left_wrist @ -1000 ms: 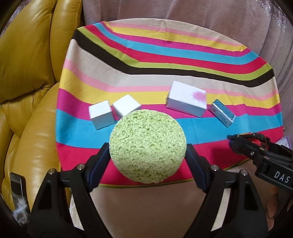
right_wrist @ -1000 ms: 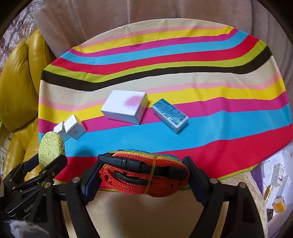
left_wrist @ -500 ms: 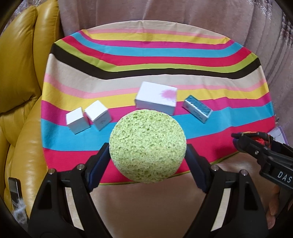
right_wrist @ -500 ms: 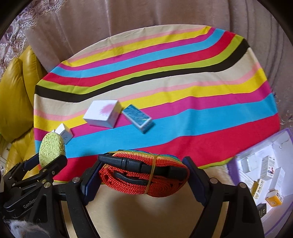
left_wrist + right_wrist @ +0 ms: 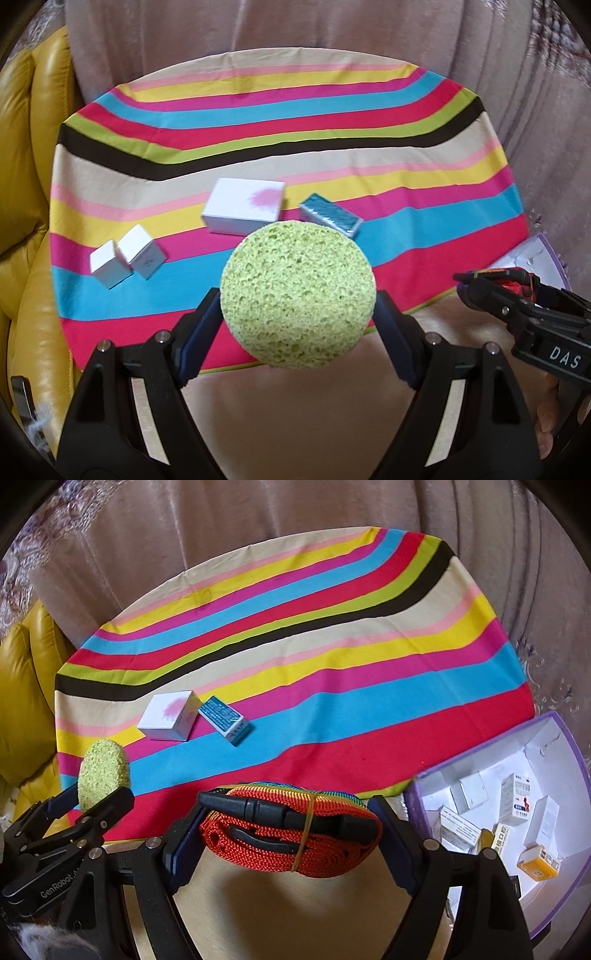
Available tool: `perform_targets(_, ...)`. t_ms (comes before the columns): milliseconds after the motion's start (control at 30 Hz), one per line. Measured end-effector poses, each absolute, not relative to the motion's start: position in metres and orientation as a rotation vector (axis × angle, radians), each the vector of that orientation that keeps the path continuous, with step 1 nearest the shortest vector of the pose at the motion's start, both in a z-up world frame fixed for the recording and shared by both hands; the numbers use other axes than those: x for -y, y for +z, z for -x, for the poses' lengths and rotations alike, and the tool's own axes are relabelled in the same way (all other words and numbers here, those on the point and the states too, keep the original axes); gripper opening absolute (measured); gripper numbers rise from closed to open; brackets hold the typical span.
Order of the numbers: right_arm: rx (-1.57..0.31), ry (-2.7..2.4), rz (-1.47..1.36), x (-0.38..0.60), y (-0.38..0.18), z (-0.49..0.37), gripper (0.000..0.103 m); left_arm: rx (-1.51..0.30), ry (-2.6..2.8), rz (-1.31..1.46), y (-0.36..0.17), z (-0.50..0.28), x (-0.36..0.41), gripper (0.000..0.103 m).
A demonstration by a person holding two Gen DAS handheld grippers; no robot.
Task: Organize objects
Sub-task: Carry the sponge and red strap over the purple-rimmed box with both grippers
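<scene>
My left gripper (image 5: pixel 297 314) is shut on a round green sponge (image 5: pixel 297 293), held above the near edge of the striped cloth (image 5: pixel 280 144); the sponge also shows in the right wrist view (image 5: pixel 103 773). My right gripper (image 5: pixel 288 836) is shut on a coiled red strap with a black buckle (image 5: pixel 291 834), also near the cloth's front edge. On the cloth lie a white box with a pink mark (image 5: pixel 245 205), a teal box (image 5: pixel 330 218) and two small white cubes (image 5: pixel 125 256).
A purple-rimmed white box (image 5: pixel 554 734) with several small packages stands at the right, beside the cloth. A yellow leather sofa (image 5: pixel 22 184) is at the left. A pinkish curtain (image 5: pixel 295 29) hangs behind.
Both grippers have swung to the right and pulled back a little; the boxes have shifted left in both views and the purple-rimmed box has come into the right wrist view. Both grips are unchanged.
</scene>
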State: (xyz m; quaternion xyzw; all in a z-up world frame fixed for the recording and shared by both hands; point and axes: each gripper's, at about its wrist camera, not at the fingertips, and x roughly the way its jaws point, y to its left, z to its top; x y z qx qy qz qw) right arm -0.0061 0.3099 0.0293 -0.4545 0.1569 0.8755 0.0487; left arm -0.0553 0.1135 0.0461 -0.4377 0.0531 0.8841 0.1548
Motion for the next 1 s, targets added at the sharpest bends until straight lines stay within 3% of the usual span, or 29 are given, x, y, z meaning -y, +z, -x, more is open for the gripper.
perform_targets(333,-0.574,2.627,1.349,-0.353,0.031,-0.022,0.083,-0.228,2.439,1.218,0.048,0.043,-0.162,0.083)
perform_targets(1000,-0.547,2.394,1.251,-0.473,0.01,-0.086,0.083,-0.37,2.177,1.155,0.046,0.021,-0.283,0.083)
